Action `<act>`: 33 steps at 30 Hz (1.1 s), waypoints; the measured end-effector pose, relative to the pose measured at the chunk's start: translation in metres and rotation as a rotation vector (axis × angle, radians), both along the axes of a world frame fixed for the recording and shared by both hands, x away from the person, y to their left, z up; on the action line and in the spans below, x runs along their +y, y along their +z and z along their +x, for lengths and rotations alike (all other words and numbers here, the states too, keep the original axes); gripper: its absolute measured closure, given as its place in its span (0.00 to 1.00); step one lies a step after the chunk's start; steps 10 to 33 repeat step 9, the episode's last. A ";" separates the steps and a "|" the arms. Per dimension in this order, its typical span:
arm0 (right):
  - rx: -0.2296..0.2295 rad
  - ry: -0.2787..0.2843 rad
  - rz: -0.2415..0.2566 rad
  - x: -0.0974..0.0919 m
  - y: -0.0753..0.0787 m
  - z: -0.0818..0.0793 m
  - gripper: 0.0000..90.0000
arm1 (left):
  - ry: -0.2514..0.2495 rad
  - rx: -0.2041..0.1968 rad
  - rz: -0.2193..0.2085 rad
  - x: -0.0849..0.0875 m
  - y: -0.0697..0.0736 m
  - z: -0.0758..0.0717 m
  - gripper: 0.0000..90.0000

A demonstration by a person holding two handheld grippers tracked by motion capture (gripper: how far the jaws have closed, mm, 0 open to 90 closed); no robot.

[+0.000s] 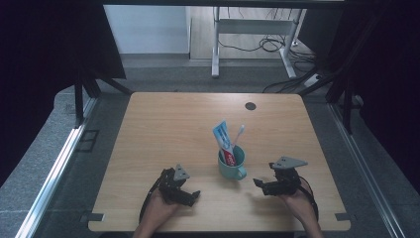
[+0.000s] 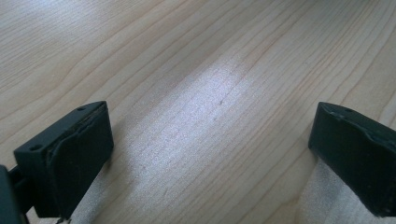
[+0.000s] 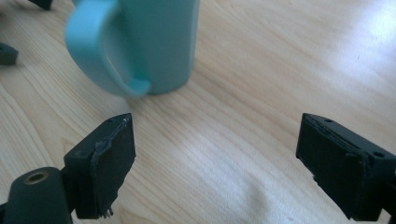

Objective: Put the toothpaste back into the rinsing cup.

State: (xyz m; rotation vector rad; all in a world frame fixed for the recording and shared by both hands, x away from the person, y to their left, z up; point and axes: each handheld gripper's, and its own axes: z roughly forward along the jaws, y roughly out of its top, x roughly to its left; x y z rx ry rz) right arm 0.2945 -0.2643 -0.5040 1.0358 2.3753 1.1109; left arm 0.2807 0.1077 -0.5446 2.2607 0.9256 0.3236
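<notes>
A teal mug [image 1: 232, 163] stands upright on the wooden table [image 1: 163, 124], its handle toward the front. A toothpaste tube [image 1: 224, 139] and a white toothbrush [image 1: 238, 134] stick up out of it. My left gripper [image 1: 190, 197] rests low on the table to the mug's left, open, with bare wood between its jaws [image 2: 212, 154]. My right gripper [image 1: 260, 186] sits to the mug's right, open and empty [image 3: 215, 158]. In the right gripper view the mug [image 3: 154, 42] and its handle [image 3: 100, 56] stand just ahead of the left jaw.
A small dark round disc [image 1: 250, 106] lies near the table's far edge. Black frames and curtains flank both sides. A white desk frame with cables [image 1: 257, 34] stands on the floor beyond the table.
</notes>
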 end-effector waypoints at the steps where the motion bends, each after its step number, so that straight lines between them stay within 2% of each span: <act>1: 0.003 -0.002 0.001 -0.001 -0.002 0.000 0.13 | 0.000 0.001 0.000 0.000 0.000 0.000 0.00; 5: 0.016 -0.011 -0.002 -0.004 -0.013 -0.002 0.13 | -0.001 0.002 0.002 0.000 0.000 0.000 0.00; 9: 0.024 -0.012 -0.044 -0.005 -0.020 -0.004 0.13 | -0.001 0.002 0.002 0.000 0.000 0.000 0.00; 33: 0.024 -0.012 -0.044 -0.005 -0.020 -0.004 0.13 | -0.001 0.002 0.002 0.000 0.000 0.000 0.00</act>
